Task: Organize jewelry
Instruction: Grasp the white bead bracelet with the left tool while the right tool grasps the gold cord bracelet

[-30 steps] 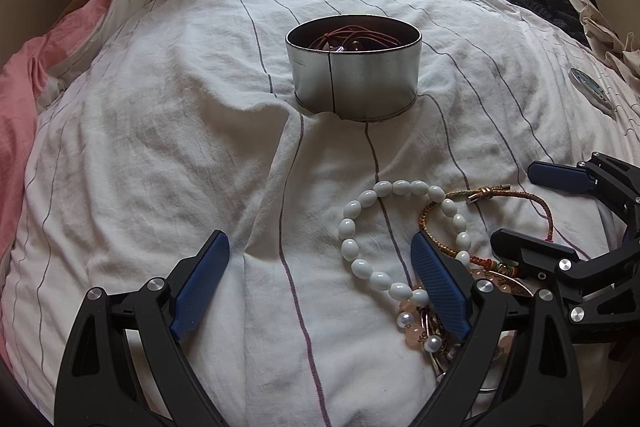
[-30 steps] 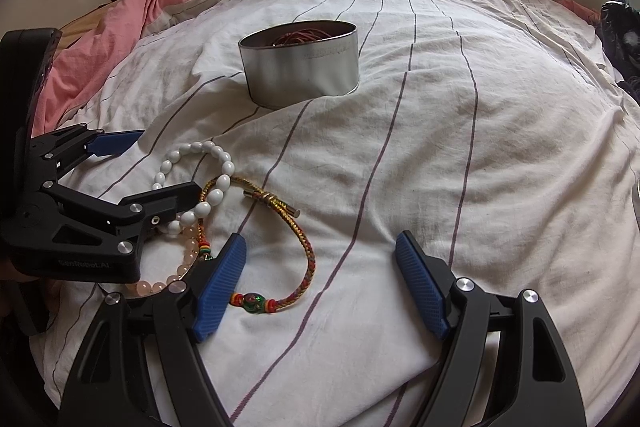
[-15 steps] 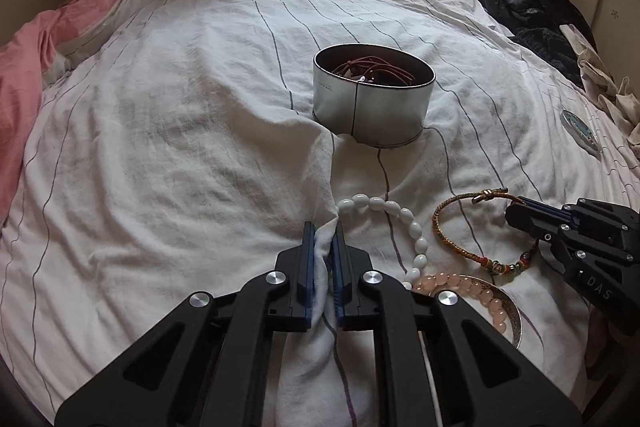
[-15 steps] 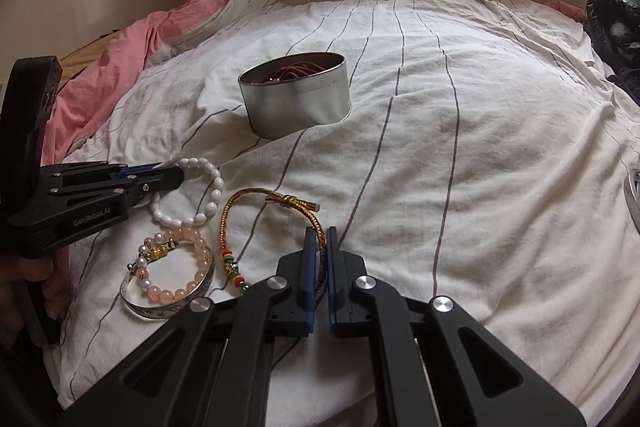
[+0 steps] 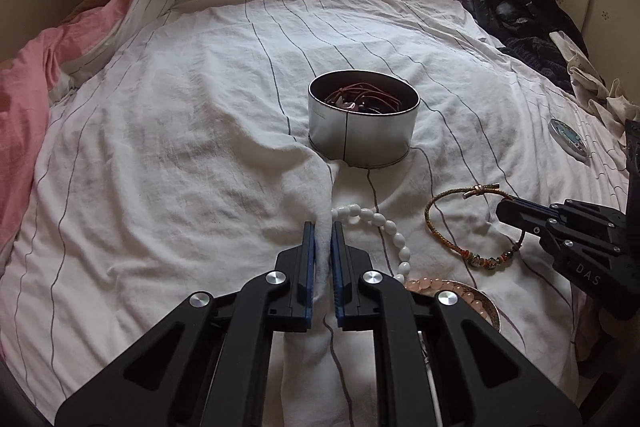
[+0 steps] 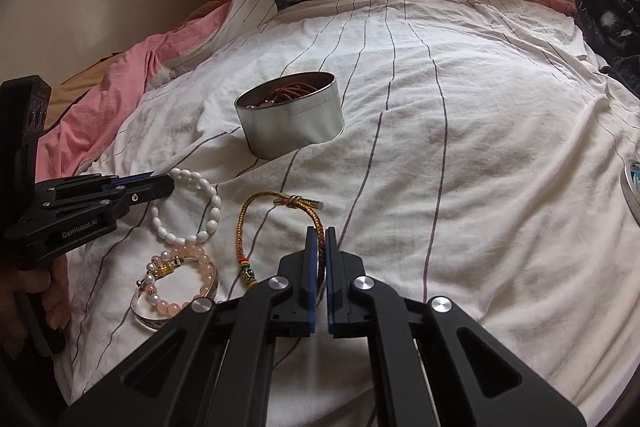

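Left hand-held gripper [image 5: 323,227] pinching a bedsheet [image 5: 180,147] fold, hiding part of white bead bracelet [image 5: 384,227], right hand-held gripper [image 6: 319,233] clamped on braided cord bracelet [image 6: 280,203], tin [image 6: 292,119] contents unclear

Right gripper [image 6: 319,233] fingers pinched together on the braided cord bracelet [image 6: 280,223], which lies on the striped white bed sheet [image 6: 480,147]. To its left a white bead bracelet [image 6: 192,207] and, nearer, a pink bead bracelet [image 6: 180,283] resting on a silver bangle [image 6: 148,319]; left gripper [image 6: 164,183] closed, its tip by the white beads. Round metal tin [image 6: 292,123] stands farther back, red cords inside.
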The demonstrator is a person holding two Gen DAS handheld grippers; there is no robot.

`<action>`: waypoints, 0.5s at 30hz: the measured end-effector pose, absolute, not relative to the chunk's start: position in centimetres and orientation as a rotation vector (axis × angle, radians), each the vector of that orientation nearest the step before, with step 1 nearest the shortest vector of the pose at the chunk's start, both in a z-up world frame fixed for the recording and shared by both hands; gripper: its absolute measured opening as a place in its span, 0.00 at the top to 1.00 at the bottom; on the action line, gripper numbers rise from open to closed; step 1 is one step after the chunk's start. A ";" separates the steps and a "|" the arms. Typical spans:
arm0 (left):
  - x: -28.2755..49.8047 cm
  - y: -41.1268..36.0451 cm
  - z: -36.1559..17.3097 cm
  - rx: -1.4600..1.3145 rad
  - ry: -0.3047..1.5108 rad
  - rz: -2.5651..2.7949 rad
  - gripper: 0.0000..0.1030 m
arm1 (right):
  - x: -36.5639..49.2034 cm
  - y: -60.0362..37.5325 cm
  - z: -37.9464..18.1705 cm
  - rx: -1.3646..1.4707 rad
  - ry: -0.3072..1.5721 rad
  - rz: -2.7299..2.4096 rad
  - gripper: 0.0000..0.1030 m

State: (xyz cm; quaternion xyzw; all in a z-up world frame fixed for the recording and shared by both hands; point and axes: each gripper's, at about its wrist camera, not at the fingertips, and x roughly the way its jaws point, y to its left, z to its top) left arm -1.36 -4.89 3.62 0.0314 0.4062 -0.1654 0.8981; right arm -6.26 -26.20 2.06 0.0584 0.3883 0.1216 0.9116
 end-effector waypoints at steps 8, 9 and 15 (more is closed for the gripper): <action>-1.4 -3.9 4.3 0.052 0.819 -0.309 0.92 | -5.8 -25.9 2.6 0.158 0.769 0.249 0.96; -1.3 -3.7 4.4 0.050 0.817 -0.304 0.92 | -5.7 -25.7 2.6 0.158 0.770 0.250 0.96; -0.6 -1.8 3.8 0.042 0.857 -0.216 0.92 | -5.5 -25.6 2.5 0.160 0.779 0.253 0.96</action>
